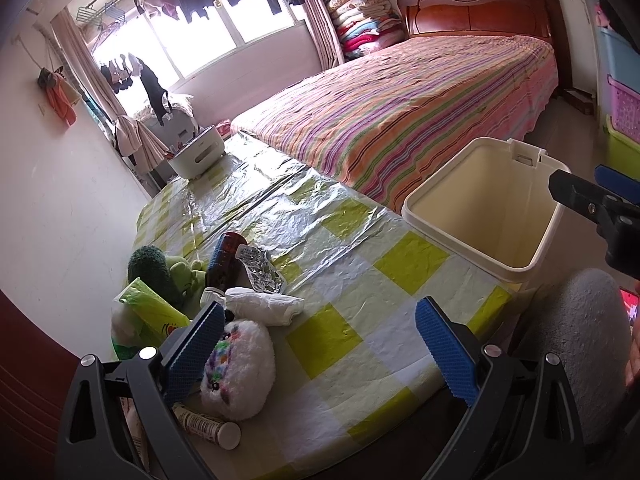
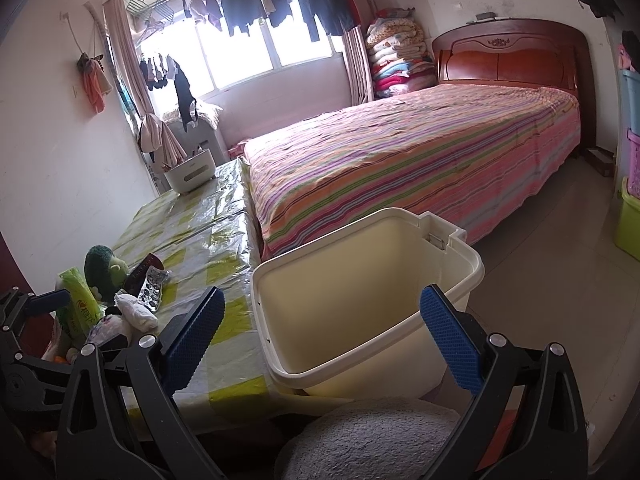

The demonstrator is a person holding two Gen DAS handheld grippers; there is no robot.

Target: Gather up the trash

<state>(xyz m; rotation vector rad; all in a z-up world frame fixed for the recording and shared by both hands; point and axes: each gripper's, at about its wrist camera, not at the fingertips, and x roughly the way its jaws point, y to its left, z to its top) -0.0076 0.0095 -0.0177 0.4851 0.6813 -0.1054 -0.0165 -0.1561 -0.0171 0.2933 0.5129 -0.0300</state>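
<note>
Left gripper (image 1: 320, 352): jaws wide apart, nothing between the blue pads, held low over the near edge of the table.
Table (image 1: 352, 264): covered in a crinkled green-and-white checked plastic sheet, running along the side of the bed.
Trash pile: all gathered at the table's left near corner, against the wall.
Green packet (image 1: 154, 310): leftmost, lying tilted at the pile's edge.
Green plush toy (image 1: 154, 268): just behind the packet.
Dark bottle (image 1: 224, 258): lying on its side, with a silver foil wrapper (image 1: 262, 270) touching it on the right.
Crumpled white tissue (image 1: 266, 304): in front of the bottle and wrapper.
White fluffy toy (image 1: 240, 364): touching the left gripper's left pad, with a small white tube (image 1: 208, 426) lying in front of it.
White pot (image 1: 196, 152): at the table's far end, well apart from the pile.
Bin (image 2: 360, 280): cream, open-topped, looks empty, standing just beside the table's right near corner.
Right gripper (image 2: 322, 340): jaws spread apart, holding nothing, hovering at the bin's near rim.
Bed (image 2: 420, 152): striped cover, behind the bin.
</note>
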